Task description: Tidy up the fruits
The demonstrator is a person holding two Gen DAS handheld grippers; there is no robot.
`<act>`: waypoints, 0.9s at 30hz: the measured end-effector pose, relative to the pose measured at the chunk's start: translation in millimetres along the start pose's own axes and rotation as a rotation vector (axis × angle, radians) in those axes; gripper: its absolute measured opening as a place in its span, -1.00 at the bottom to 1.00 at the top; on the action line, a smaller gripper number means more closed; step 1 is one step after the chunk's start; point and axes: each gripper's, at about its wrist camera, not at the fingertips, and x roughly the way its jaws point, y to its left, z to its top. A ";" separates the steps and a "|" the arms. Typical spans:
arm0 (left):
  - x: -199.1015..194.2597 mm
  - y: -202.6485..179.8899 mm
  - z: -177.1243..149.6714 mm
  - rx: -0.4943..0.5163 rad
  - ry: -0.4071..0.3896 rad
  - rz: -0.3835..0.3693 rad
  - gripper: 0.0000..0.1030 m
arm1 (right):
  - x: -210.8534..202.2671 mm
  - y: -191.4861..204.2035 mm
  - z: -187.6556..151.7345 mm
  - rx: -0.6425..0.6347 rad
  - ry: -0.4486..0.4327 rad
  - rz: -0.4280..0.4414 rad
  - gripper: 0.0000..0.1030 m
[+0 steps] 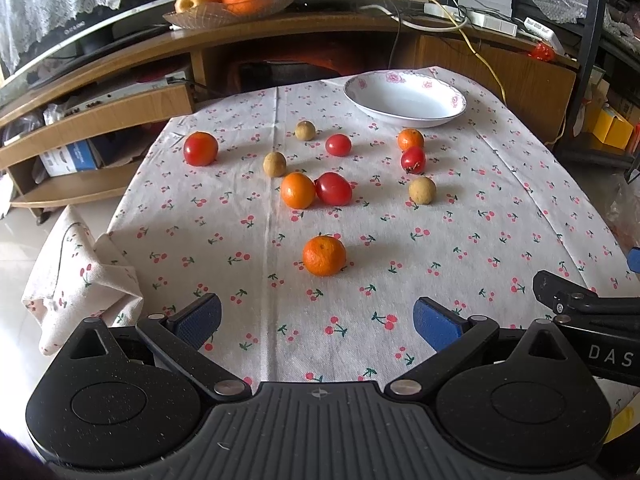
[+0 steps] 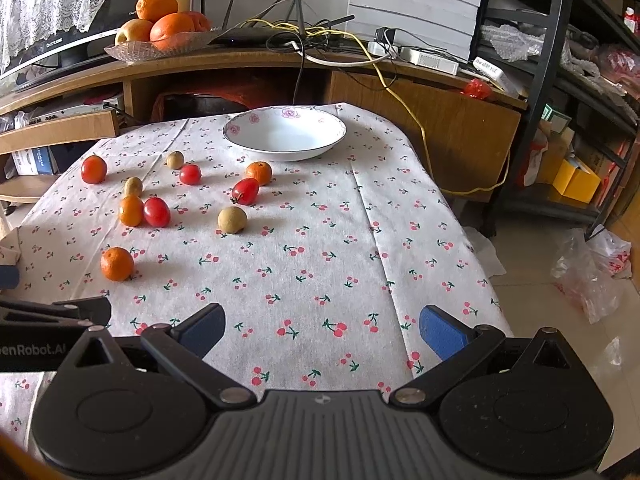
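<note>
Several small fruits lie loose on the cherry-print tablecloth [image 1: 240, 240]: oranges, red tomatoes and brown longans. The nearest orange [image 1: 324, 255] [image 2: 117, 263] sits a little ahead of my left gripper [image 1: 318, 322], which is open and holds nothing. An orange [image 1: 297, 190] touches a tomato [image 1: 333, 188] mid-table. A white floral bowl [image 1: 404, 98] [image 2: 285, 133] stands empty at the far edge. My right gripper [image 2: 322, 330] is open over bare cloth near the front, with a longan [image 2: 232, 219] ahead to its left.
A wooden cabinet [image 1: 280, 40] behind the table carries a glass dish of big oranges [image 1: 232, 4] [image 2: 160, 38] and tangled cables. A black metal shelf [image 2: 552, 80] stands at right, plastic bags [image 2: 592, 272] lie on the floor. The table drops off at right [image 2: 472, 240].
</note>
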 end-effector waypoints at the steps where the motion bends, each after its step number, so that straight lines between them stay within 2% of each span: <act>1: 0.3 -0.1 -0.1 0.000 0.001 0.000 1.00 | 0.3 0.1 0.1 0.001 0.002 0.000 1.00; 27: 3.0 0.0 -0.6 0.002 0.014 0.001 0.99 | 3.0 0.6 -0.9 0.009 0.024 0.005 1.00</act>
